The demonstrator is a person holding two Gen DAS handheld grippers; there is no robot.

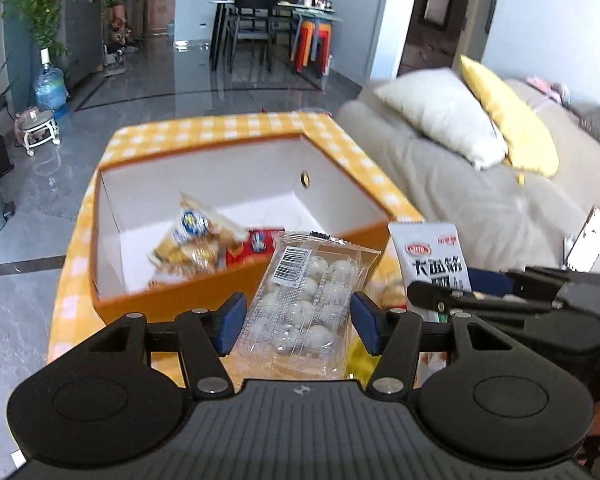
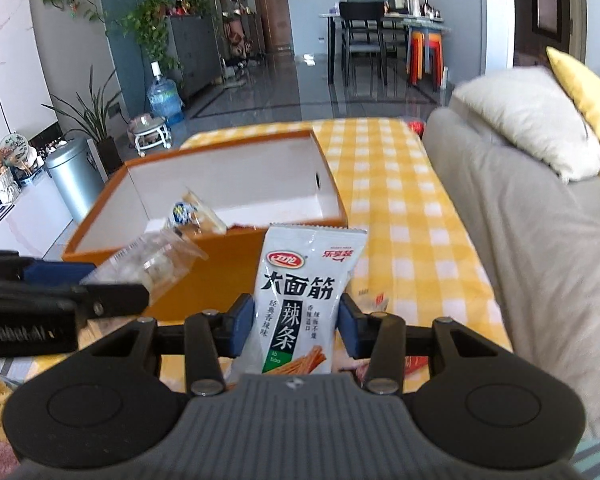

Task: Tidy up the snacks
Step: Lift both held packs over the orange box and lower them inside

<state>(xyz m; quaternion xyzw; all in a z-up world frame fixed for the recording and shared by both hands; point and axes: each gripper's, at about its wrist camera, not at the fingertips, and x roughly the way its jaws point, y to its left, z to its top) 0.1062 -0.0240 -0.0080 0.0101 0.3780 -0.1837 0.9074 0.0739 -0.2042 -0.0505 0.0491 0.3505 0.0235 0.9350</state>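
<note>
Two packets are already lodged in the orange box (image 1: pixel 188 292) near the surface's left edge; the left tool (image 1: pixel 298 320) is clamped on a clear ball-snack pack (image 1: pixel 312 292), the right tool (image 2: pixel 296 320) on a white spicy-strip pouch (image 2: pixel 300 292), both held before the box, undeposited.

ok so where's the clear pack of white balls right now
The clear pack of white balls is held between the left tool's fingers, just short of the orange box's near wall, with the white spicy-strip packet to its right.

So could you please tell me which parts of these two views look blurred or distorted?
Left wrist view: the yellow snack bag in the orange box is motion-smeared; the clear packet is sharp. Right wrist view: the white packet reads crisply; fisheye bends the walls.
</note>
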